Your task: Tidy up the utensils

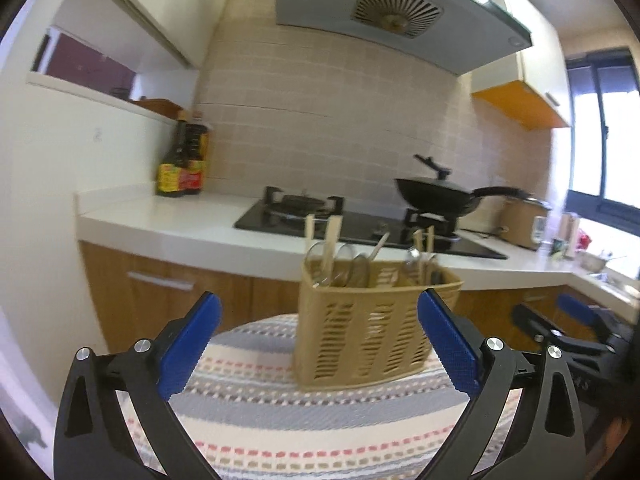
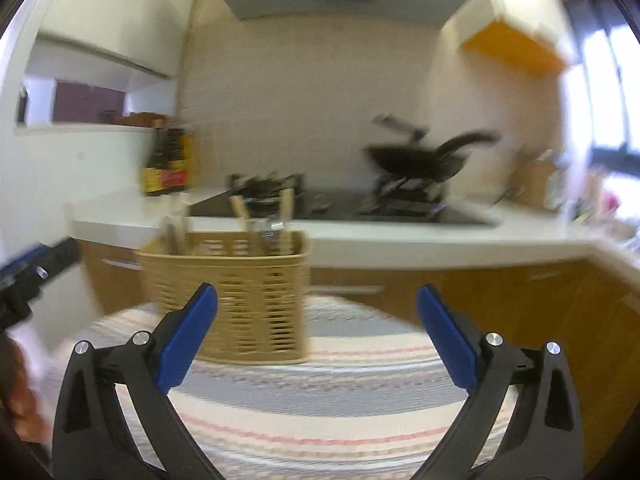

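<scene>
1. Kitchen backdrop: beige tiled wall, a grey range hood (image 1: 400, 12) overhead, white worktop over wood-grain cabinet doors.
2. Left gripper (image 1: 319, 312) now: black arms, blue textured pads, fingers spread wide apart with nothing between them, hovering above a bench (image 1: 280, 420) covered in a striped woven cloth.
3. Right gripper (image 2: 317, 306) matches it, jaws wide apart and holding nothing, above the same striped cloth; this view is motion-blurred.
4. Just ahead of the left gripper stands the utensil basket (image 1: 368, 328), tan plastic, boxy, with slotted side walls, upright on the cloth near its far edge.
5. In the right wrist view the basket (image 2: 240, 300) sits forward and to the left, behind the left fingertip.
6. Inside the basket: wooden chopsticks (image 1: 330, 240) poking up at the left end, more chopsticks toward the right, and metal spoons (image 1: 360, 268) with shiny bowls leaning between them. Exact count is hard to tell.
7. Farther out, a black glass hob (image 1: 360, 228) carries a dark wok (image 1: 440, 198) with a long handle on the right burner.
8. Two dark sauce bottles (image 1: 184, 160) with red and yellow labels stand at the worktop's left rear corner.
</scene>
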### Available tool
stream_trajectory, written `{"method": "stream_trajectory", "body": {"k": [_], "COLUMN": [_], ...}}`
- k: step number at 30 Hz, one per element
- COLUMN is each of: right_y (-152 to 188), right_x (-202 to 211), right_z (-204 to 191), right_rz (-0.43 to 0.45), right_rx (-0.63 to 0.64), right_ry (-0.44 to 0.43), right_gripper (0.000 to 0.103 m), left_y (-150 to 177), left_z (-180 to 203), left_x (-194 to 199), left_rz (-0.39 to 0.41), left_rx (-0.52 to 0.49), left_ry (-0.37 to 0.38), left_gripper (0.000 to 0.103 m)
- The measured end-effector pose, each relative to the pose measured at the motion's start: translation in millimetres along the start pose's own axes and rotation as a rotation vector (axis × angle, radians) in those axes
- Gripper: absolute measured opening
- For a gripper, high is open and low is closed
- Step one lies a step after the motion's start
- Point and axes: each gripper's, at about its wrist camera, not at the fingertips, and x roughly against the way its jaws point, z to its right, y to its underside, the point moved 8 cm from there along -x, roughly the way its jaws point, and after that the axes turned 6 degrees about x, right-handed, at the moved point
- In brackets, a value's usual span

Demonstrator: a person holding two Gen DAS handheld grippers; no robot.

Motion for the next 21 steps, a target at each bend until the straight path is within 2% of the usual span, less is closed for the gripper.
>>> {"method": "stream_trajectory", "body": {"k": [2,7,11,21], "right_y": [8.7,15.4,23.9,26.9], "right_x": [2.0,0.3,-7.2,-9.0], "right_z": [-2.3,-6.2,0.2,8.5], "right_rz": [0.010,-0.001,-0.033,-0.058], "right_rx": [0.019,-0.015,-0.040,-0.083], "right_ry": [0.032,-0.027,-0.038,-0.064], "right_gripper": [0.095,0.095,0.095,0.095], "left_y": [10.2,21.5,33.6,41.7], "left_z": [-0.9,1.9,1.3,9.7], "left_x": [-0.8,4.7,-5.3,-12.2], "left_rz": [0.017,0.086,0.029,0.009], "left_rx": [-0.010,-0.057,-0.063,-0.153], "left_ry": [-0.037,-0.094,-0.082,-0.112], "left_gripper": [0.095,0.095,0.095,0.095]}}
